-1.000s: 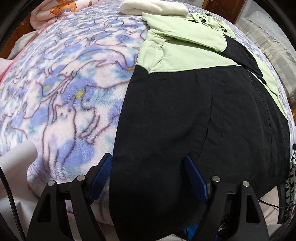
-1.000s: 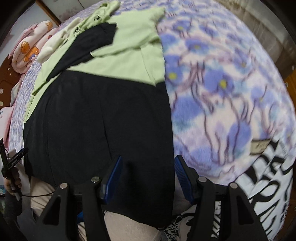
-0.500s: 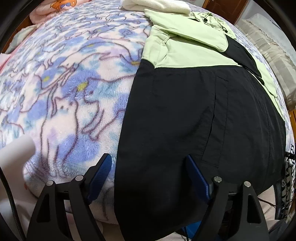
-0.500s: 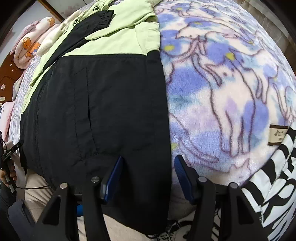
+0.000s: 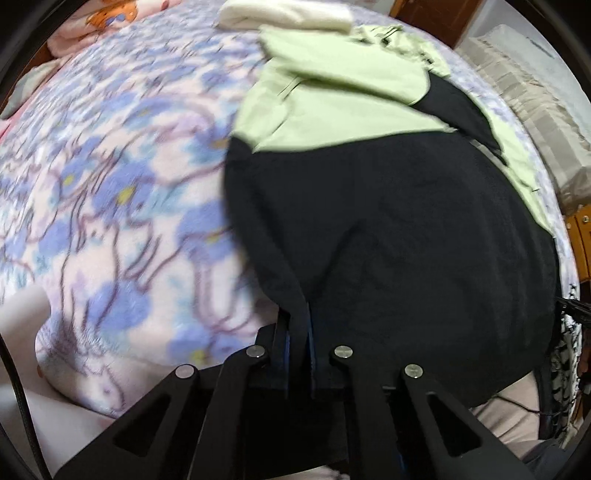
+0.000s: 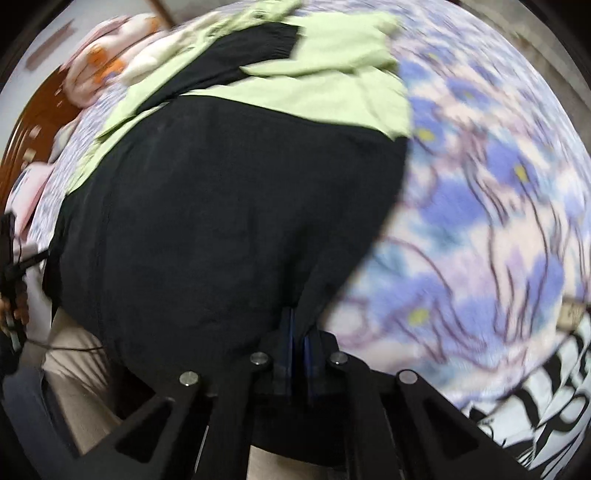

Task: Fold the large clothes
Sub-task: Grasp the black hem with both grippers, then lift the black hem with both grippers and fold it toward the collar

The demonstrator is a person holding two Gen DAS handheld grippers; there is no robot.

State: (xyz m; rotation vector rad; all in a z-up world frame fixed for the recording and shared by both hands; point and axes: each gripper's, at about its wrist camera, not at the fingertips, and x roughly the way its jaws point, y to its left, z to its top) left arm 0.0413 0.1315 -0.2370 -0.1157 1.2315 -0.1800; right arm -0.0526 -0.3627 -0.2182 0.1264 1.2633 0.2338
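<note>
One jacket (image 5: 388,221) lies on one floral blanket (image 5: 110,206), with two grippers at its near hem, one in each wrist view. At the upper left of the left view sit a pink bundle (image 5: 107,14) and, further right along the top edge, a white folded cloth (image 5: 284,16). The left gripper (image 5: 295,332) enters from the bottom centre, pointing up the frame, its blue pads pinched together on the jacket's lower left corner, which rises in a taut fold from the pads. In the right view the right gripper (image 6: 297,332) comes in the same way from the bottom centre, clamped on the lower right corner of the hem. The jacket fills the centre of both views: black over the near body, pale green across the far part, a black sleeve laid over the green. Both views are motion-blurred. A black-and-white printed fabric (image 6: 546,398) shows at the lower right.
</note>
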